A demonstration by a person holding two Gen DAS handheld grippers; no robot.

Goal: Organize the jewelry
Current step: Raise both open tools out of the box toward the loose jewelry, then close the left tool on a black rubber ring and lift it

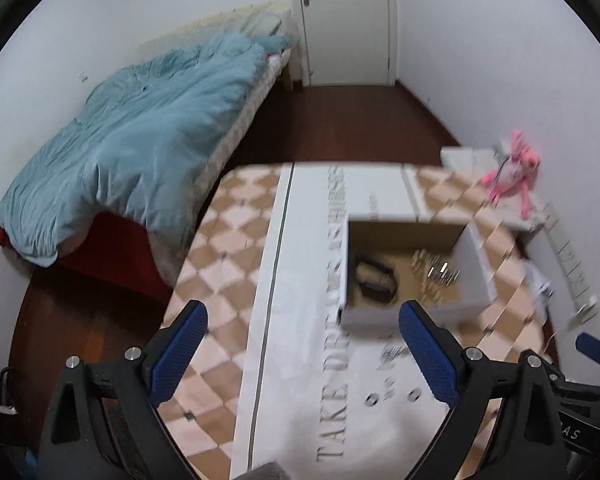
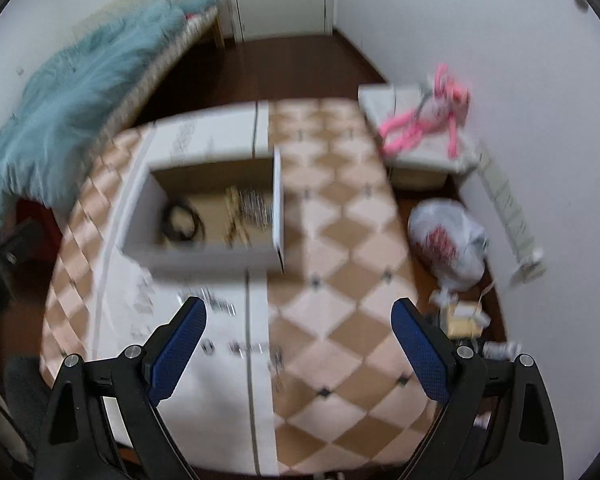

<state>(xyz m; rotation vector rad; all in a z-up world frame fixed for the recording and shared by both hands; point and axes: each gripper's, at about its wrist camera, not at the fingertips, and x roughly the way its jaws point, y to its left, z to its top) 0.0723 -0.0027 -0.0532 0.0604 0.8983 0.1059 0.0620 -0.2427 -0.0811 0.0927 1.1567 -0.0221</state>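
An open white cardboard box stands on a white runner on a checkered table. Inside lie a black band, a gold chain and a silver chain. Small silver pieces lie on the runner in front of the box, with two rings nearer. My left gripper is open and empty, above the runner short of the box. My right gripper is open and empty above the table's front. Both views are blurred.
A bed with a blue duvet lies left of the table. A pink plush toy sits on a white box at the right. A plastic bag and clutter lie on the floor at the right. A door is behind.
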